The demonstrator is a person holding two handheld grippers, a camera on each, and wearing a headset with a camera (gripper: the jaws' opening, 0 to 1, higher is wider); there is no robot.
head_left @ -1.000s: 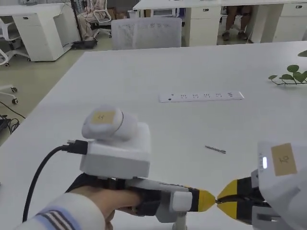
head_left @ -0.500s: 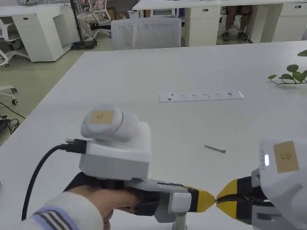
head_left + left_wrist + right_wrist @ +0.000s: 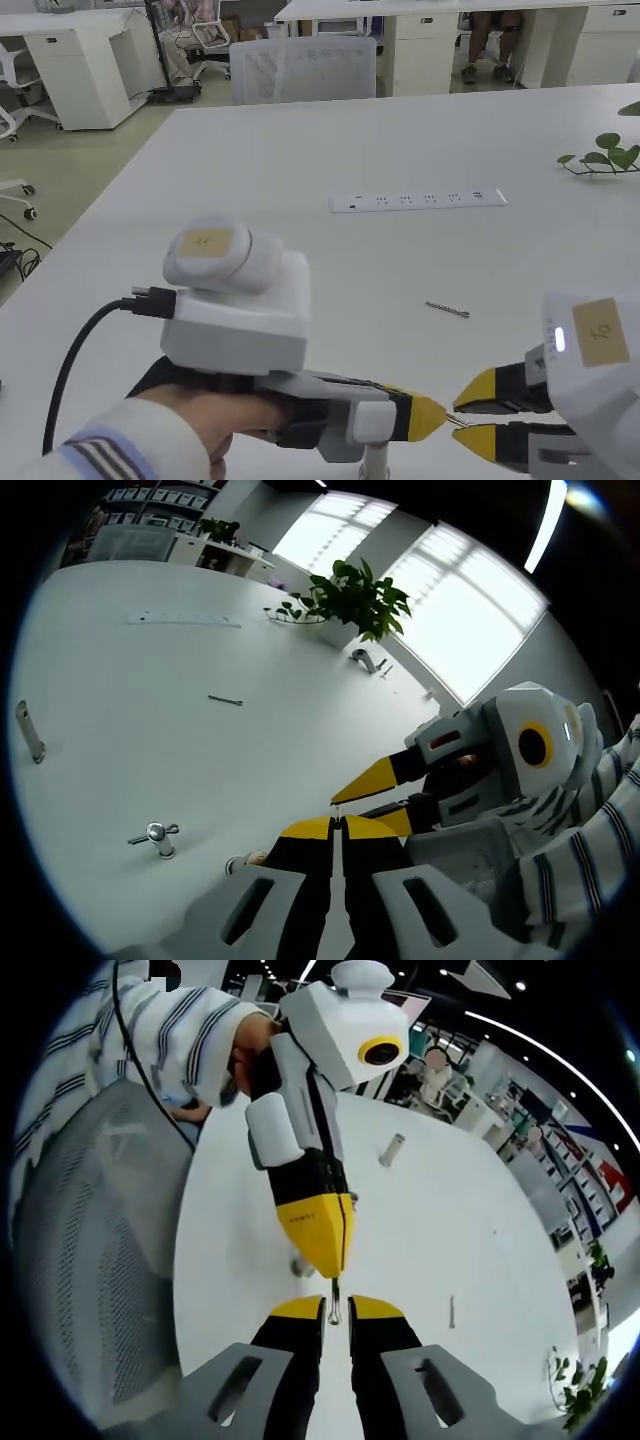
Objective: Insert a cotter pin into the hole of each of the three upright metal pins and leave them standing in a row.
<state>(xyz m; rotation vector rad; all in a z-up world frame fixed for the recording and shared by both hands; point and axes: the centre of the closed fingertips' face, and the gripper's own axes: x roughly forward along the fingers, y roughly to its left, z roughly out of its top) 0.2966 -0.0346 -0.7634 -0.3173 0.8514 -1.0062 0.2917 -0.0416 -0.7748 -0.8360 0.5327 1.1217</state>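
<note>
Spreading apart since half a second ago, the yellow jaws of the right gripper [image 3: 462, 420] now stand open on either side of the cotter pin [image 3: 335, 1300] and, as far as the right gripper view shows, no longer grip it. The left gripper [image 3: 430, 418] has its jaws pressed together, pinching the far end of that cotter pin. The two grippers meet tip to tip just above the near edge of the table [image 3: 300, 180]. This reads as a handover: the left gripper now seems to carry the cotter pin alone, so the right one is probably free to draw back or steady a post. The cotter pin is a thin, straight sliver of bright wire with a small loop at the end nearest the right jaws. In the left gripper view, a finished pin [image 3: 158, 835] stands short and upright with a thin bar across it, and a bare pin [image 3: 30, 730] stands well apart from it. A spare cotter pin [image 3: 447, 310] lies flat farther out on the table.
</note>
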